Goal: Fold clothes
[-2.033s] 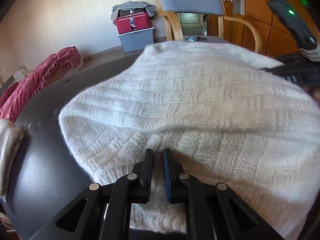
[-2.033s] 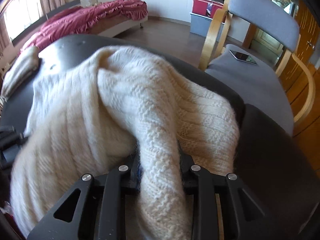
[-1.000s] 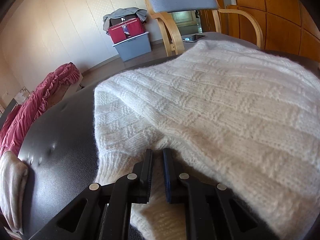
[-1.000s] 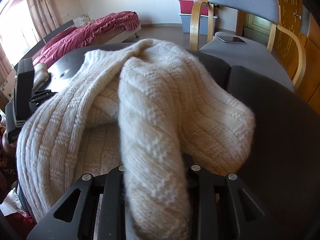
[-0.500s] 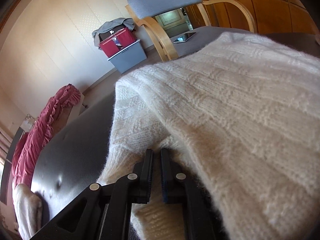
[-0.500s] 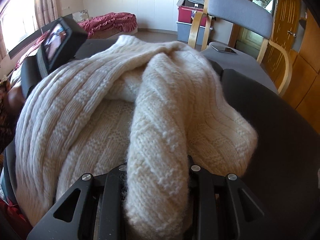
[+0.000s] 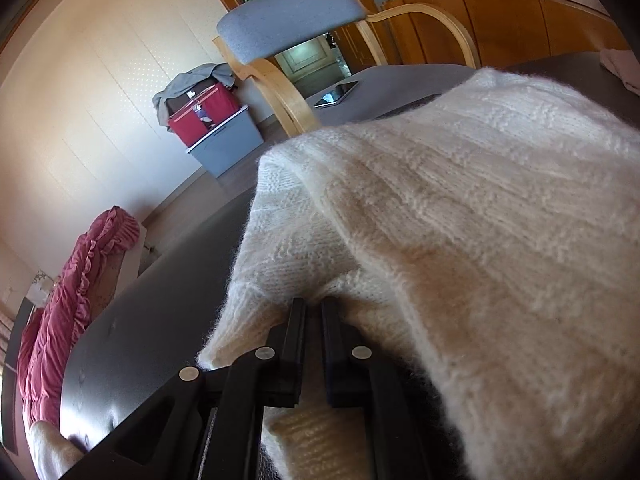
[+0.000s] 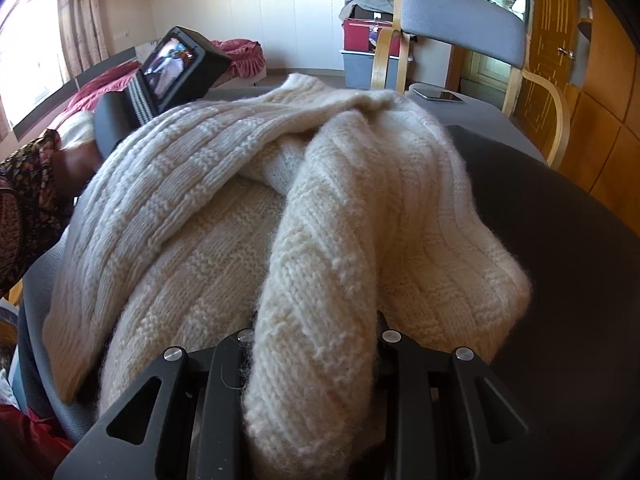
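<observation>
A cream knitted sweater lies heaped on the dark round table. In the left wrist view my left gripper is shut on the sweater's ribbed edge and holds it lifted, with a thick layer draped over its right side. In the right wrist view my right gripper is shut on a thick rolled fold of the sweater that hides its fingertips. The left tool's screen end sticks out beyond the sweater at the far left, held by a person's hand.
A grey-padded wooden chair stands at the table's far side with a phone on its seat. Red and grey storage boxes sit by the wall. A bed with a red cover is at the left. A pale cloth lies on the table edge.
My left gripper has risen with the sweater's edge and carried it over the body toward the right gripper, its view tilting. The right gripper keeps its hold on the fold.
</observation>
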Available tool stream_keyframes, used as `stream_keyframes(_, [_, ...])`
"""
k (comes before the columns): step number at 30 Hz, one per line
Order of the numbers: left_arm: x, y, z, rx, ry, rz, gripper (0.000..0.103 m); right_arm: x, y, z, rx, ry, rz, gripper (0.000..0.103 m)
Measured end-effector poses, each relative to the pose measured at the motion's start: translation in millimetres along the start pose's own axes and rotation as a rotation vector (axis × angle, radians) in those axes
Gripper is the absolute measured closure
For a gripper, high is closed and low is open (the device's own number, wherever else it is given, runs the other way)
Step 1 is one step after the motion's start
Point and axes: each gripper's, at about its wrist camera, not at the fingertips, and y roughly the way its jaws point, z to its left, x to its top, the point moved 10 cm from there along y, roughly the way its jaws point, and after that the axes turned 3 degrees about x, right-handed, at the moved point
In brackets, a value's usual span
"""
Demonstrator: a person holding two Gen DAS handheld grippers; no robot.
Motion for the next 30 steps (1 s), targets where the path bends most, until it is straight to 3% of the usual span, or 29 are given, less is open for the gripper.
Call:
stream_keyframes(9, [17,10,-8,0.02,0.115,-0.051,0.098,-9,-11,21,-0.004,-0.004,-0.011,0.076])
stream_keyframes(19, [30,9,-7,-0.007,0.15,-0.058,0.097,-10,-18,20,0.03,0.045,-0.022,0.071])
stream_keyframes(23, [20,-6,20,0.019,0.064,-0.026,0.094,-3,-34,5,0.104,0.11,-0.045,0.07])
stream_keyframes(27, [4,-36,71,0.083,-0.104,-0.033,0.092,9,-55,-8,0.142,0.134,-0.089,0.07])
stream_keyframes(30, [-22,-59,99,0.074,-0.232,-0.017,0.091,23,-67,-12,0.153,0.122,-0.113,0.068])
